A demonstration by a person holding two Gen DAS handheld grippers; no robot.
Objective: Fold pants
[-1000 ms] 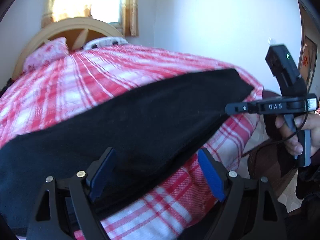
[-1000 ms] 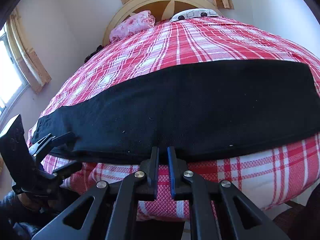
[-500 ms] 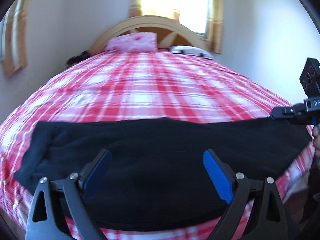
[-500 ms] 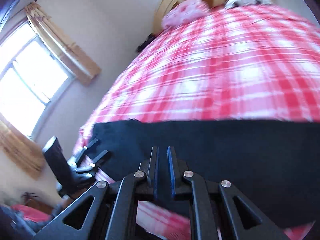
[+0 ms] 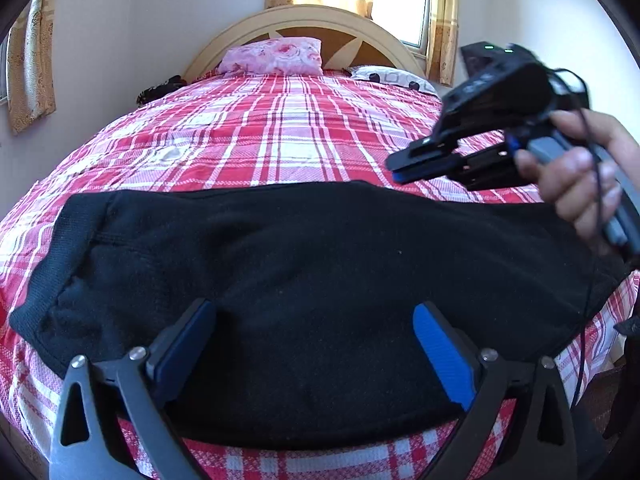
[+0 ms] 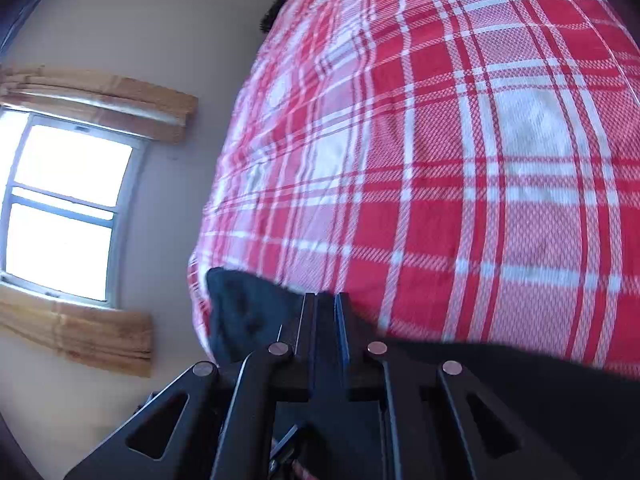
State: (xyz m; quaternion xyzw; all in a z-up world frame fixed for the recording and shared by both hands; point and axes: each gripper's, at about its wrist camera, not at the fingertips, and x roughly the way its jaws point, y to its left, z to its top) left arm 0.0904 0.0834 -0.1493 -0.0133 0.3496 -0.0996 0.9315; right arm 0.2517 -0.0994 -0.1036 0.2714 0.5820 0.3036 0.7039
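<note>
Black pants (image 5: 320,272) lie folded lengthwise across the near edge of a bed with a red and white plaid cover (image 5: 280,136). The waistband end is at the left. My left gripper (image 5: 316,340) is open and empty, its blue pads hovering over the middle of the pants. My right gripper (image 5: 404,168) shows in the left wrist view, shut, held above the right part of the pants. In the right wrist view the shut right gripper (image 6: 326,300) points over the plaid cover (image 6: 460,140), with the black pants (image 6: 248,312) below it. I cannot see fabric between its fingers.
A wooden arched headboard (image 5: 312,20) stands at the far end with a pink pillow (image 5: 276,56) and a patterned pillow (image 5: 392,78). A curtained window (image 6: 60,208) is in the wall left of the bed. A dark item (image 5: 160,88) lies at the far left bed edge.
The left gripper has swung round to face the bed head-on over the pants' middle. The right gripper has risen off the right end of the pants and moved left, still shut.
</note>
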